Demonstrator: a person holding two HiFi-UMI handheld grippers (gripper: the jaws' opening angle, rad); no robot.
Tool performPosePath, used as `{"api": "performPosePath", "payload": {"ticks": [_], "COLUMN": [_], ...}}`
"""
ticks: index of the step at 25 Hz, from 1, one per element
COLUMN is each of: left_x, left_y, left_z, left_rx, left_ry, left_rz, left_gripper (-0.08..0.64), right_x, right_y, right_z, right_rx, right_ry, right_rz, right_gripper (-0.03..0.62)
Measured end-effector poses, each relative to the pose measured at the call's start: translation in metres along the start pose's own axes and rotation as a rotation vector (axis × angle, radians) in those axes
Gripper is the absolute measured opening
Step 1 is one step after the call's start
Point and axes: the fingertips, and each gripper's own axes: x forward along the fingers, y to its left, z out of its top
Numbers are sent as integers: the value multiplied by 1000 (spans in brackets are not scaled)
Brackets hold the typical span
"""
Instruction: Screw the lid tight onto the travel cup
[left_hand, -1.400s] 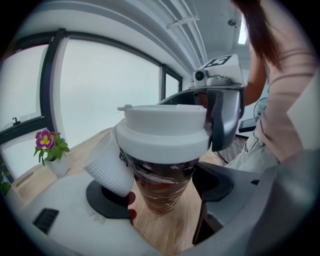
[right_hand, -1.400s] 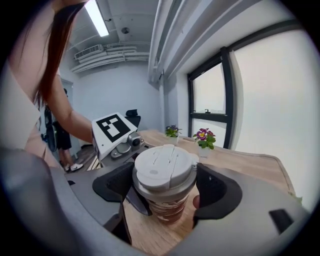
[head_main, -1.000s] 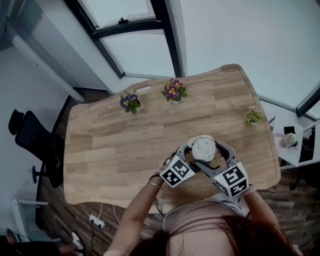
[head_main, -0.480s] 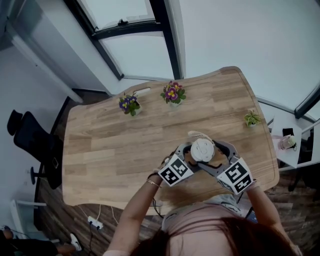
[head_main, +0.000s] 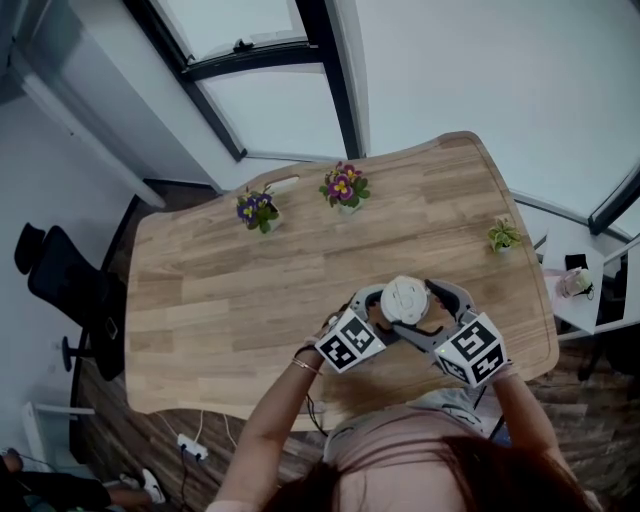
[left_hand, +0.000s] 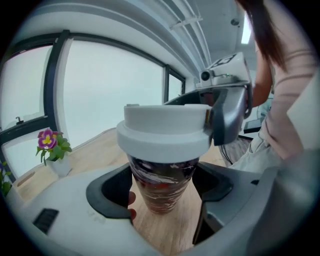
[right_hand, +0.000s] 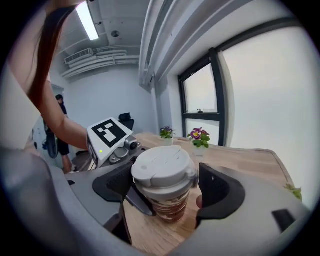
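Clamping my left gripper (left_hand: 164, 197) on the tapered brown patterned travel cup (left_hand: 161, 182), my right gripper (right_hand: 167, 185) pinching its smooth white plastic lid (right_hand: 162, 167): probably light and slippery, so I squeeze firmly

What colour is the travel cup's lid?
White lid, above a dark brown cup with pale swirls; clearest in the right gripper view.

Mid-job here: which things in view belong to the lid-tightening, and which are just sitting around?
In the job: travel cup, held by the left hand-held gripper; lid, held by the right hand-held gripper.
Lying about: purple flower pot, pink-purple flower pot, small green plant, black chair.
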Motion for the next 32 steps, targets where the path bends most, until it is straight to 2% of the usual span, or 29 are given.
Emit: {"api": "performPosePath", "payload": {"ticks": [3,6,10,12,20,22,28,30,32], "left_x": [0,0,0,-1,5,5,2,2,3], "left_y": [-7,-7,0,1,2,1,-6,-8,-8], "left_z": [-1,0,1,0,-1,0,-1,-1,-1], "left_rx": [42,33,-30,-34,-34,-27,55,67,59], "left_ry": [27,25,-8,-9,19,13,35,47,42], "left_rz": [-68,-54,26,44,99,86,-60,-77,-64], "left_gripper": [359,359,359,359,359,359,359,359,359], "right_x": [2,2,0,-1,-5,-5,-2,0,0], "right_y": [6,6,0,1,-5,-4,6,8,7], "right_z": [0,2,3,2,-1,-3,-7,-6,-6], "right_rx": [-52,-68,-12,10,82,75,-27,-65,-84], "right_ry": [48,41,-18,-31,-54,-53,49,64,46], "right_rz": [107,120,-15,-65,-189,-158,115,154,148], "right_gripper": [376,376,373,371,371,371,373,374,373]}}
